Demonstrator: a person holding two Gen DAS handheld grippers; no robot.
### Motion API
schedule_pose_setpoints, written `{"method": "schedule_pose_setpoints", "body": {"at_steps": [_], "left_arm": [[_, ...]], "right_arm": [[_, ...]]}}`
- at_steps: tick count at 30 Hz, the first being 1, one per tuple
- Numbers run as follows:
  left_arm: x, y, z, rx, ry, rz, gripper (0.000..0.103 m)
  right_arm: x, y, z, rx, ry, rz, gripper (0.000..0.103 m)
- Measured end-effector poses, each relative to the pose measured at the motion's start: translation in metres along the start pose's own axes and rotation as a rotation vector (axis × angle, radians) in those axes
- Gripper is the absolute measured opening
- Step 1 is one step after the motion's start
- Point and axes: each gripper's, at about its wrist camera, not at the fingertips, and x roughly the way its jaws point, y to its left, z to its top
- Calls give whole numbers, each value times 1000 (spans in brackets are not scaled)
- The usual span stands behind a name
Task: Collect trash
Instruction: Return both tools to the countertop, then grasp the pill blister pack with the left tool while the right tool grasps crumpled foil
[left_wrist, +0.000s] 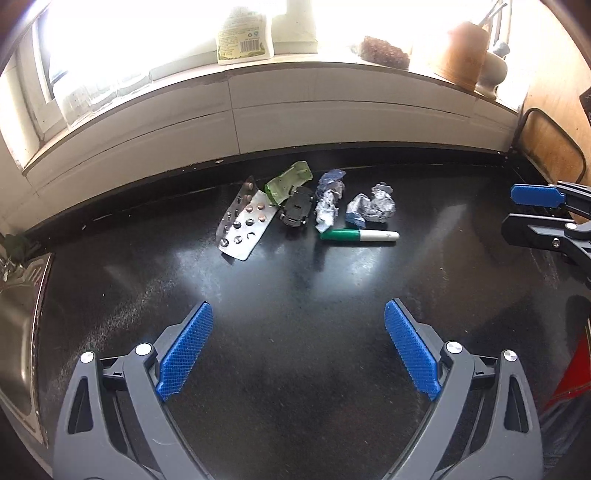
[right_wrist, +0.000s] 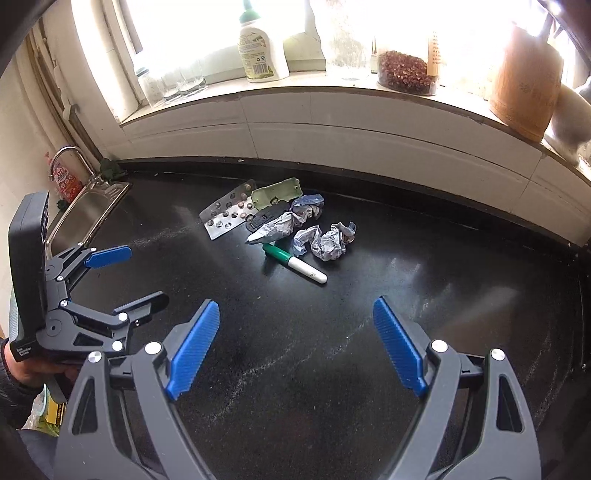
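Observation:
A small heap of trash lies on the black countertop (left_wrist: 295, 369) near the back wall: a silver blister pack (left_wrist: 243, 221) (right_wrist: 227, 214), a green carton scrap (left_wrist: 288, 182) (right_wrist: 277, 195), a small black plastic piece (left_wrist: 297, 210) (right_wrist: 266, 218), two crumpled paper wads (left_wrist: 328, 201) (left_wrist: 373, 208) (right_wrist: 284, 225) (right_wrist: 328, 240), and a green-and-white marker (left_wrist: 360, 235) (right_wrist: 295, 262). My left gripper (left_wrist: 299, 310) (right_wrist: 147, 273) hovers open short of the heap, holding nothing. My right gripper (right_wrist: 295, 306) (left_wrist: 508, 210) is open too, empty, to the right of the left one.
A steel sink (left_wrist: 18, 314) (right_wrist: 88, 206) with a faucet (right_wrist: 66, 155) borders the counter's left end. The windowsill holds a bottle (right_wrist: 262, 48), glasses (right_wrist: 177, 81), a jar (right_wrist: 406, 72) and a wooden container (right_wrist: 524, 74). A board (left_wrist: 550, 147) leans at the right wall.

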Motion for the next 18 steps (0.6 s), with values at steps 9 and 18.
{"method": "schedule_pose_setpoints", "body": {"at_steps": [9, 18], "left_arm": [[96, 56, 47, -17, 78, 6, 90], [162, 80, 64, -10, 125, -28, 85]], "right_arm": [[95, -28, 43, 41, 121, -35, 73], [172, -39, 62, 0, 233, -51, 66]]}}
